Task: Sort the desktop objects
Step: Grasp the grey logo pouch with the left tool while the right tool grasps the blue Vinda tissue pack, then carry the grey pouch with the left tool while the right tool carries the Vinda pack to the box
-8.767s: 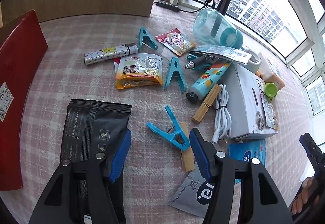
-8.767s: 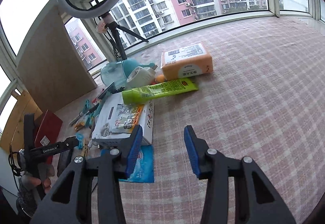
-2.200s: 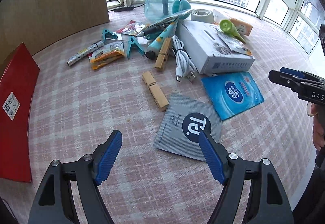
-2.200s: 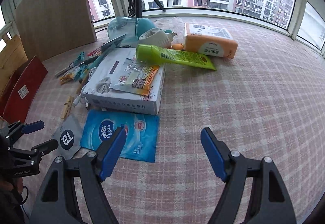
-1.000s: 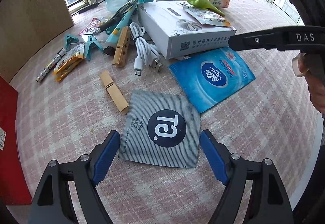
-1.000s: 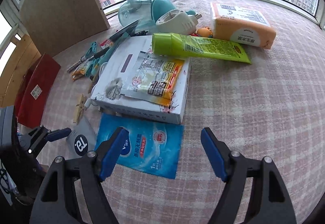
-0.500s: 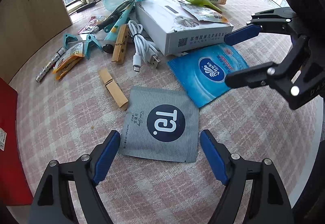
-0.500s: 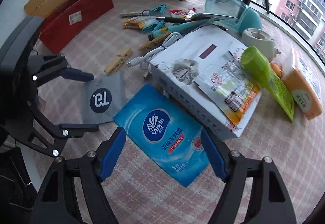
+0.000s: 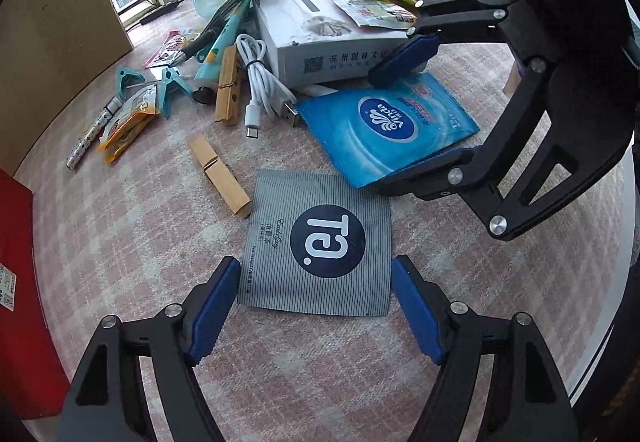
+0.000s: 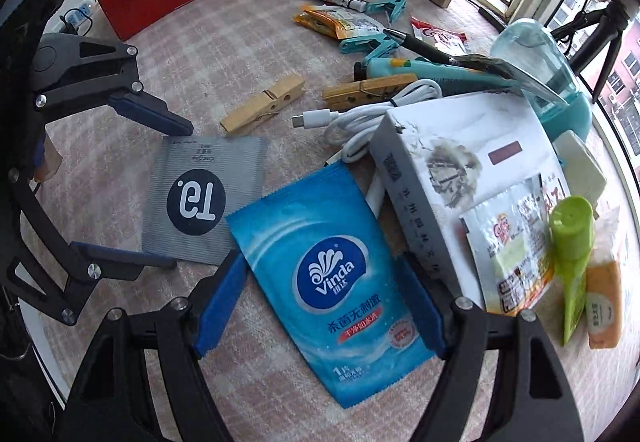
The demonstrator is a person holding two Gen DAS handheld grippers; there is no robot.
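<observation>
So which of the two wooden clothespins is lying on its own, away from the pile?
The wooden clothespin by the grey sachet, lying alone beside the grey sachet. The other wooden clothespin lies in the clutter between the teal pen and the white cable.

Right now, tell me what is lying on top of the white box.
On the white box lie a silver snack sachet and the cap end of a green tube. Whatever sits beneath the sachet is covered, so I cannot tell.

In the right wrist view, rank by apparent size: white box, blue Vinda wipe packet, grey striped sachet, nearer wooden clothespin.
1. white box
2. blue Vinda wipe packet, though it lies nearest the camera, so its rank over the sachet is unsure
3. grey striped sachet
4. wooden clothespin
</observation>
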